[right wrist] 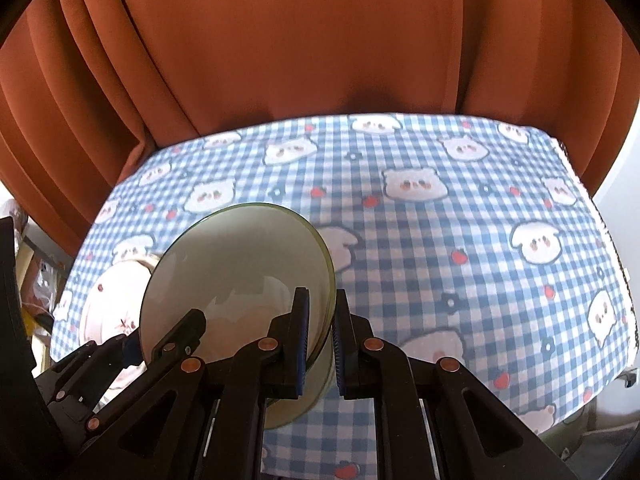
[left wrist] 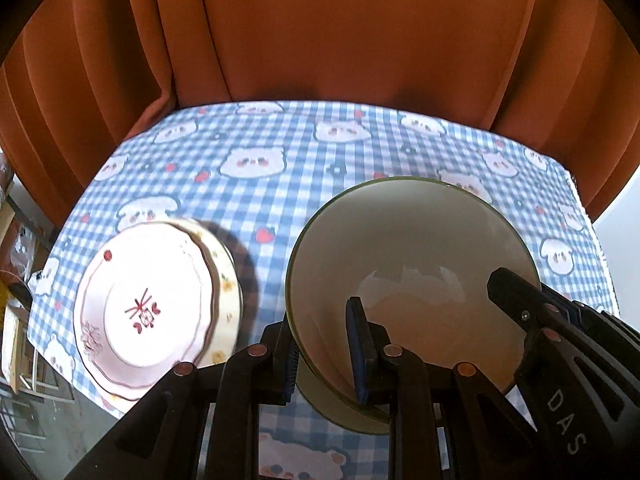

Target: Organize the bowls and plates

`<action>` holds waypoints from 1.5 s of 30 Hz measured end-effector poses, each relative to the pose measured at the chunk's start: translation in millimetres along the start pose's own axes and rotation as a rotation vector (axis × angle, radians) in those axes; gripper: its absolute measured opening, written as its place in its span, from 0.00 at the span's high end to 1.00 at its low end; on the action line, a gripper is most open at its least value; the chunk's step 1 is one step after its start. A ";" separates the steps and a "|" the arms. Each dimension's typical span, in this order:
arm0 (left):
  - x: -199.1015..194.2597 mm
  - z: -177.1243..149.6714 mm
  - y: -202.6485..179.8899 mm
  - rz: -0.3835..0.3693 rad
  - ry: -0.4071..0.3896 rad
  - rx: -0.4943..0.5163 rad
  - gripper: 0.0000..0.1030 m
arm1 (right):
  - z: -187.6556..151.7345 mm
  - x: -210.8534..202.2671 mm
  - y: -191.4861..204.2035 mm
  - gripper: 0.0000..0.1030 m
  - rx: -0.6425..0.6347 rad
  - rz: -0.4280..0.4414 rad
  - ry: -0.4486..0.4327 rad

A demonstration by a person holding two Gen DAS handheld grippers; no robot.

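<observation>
A cream bowl with a green rim hangs tilted just above the checked tablecloth. My left gripper is shut on its left rim, one pad inside and one outside. My right gripper is shut on the opposite rim of the same bowl. In the left wrist view one right-gripper finger reaches into the bowl from the right. To the left of the bowl a pink plate with a red pattern lies on a white floral plate. From the right wrist the bowl hides most of this plate stack.
The blue-and-white checked tablecloth with bear faces covers the table. Orange curtains hang right behind its far edge. The cloth's right edge drops off to a pale floor. Clutter shows beyond the left edge.
</observation>
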State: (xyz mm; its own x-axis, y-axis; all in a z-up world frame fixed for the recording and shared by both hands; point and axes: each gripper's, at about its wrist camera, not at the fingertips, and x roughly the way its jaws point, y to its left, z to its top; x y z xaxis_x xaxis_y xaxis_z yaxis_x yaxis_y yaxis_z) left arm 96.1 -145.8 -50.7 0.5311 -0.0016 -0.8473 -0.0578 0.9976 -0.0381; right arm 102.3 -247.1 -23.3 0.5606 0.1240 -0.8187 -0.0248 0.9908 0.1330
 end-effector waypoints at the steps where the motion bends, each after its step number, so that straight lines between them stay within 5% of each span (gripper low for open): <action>1: 1.5 -1.6 0.3 0.002 0.003 0.000 0.81 | -2.0 2.0 -0.5 0.87 -0.001 -0.002 0.007; 20: 18.4 -12.0 12.9 0.027 0.031 -0.005 0.81 | -13.0 26.6 12.5 0.87 -0.032 -0.018 0.080; 39: 23.9 -21.7 7.3 0.044 0.062 0.035 0.80 | -26.7 19.9 14.0 0.86 -0.057 -0.034 0.040; 45: 19.7 -17.9 6.7 0.025 0.056 0.053 0.70 | -23.9 17.7 14.6 0.79 -0.050 -0.030 0.048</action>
State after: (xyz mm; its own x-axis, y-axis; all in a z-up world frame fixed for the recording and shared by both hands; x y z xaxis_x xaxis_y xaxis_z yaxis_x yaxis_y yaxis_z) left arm 91.0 -140.4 -77.1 0.4818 0.0210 -0.8760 -0.0252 0.9996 0.0101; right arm 92.1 -229.1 -49.2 0.5215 0.0956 -0.8479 -0.0503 0.9954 0.0813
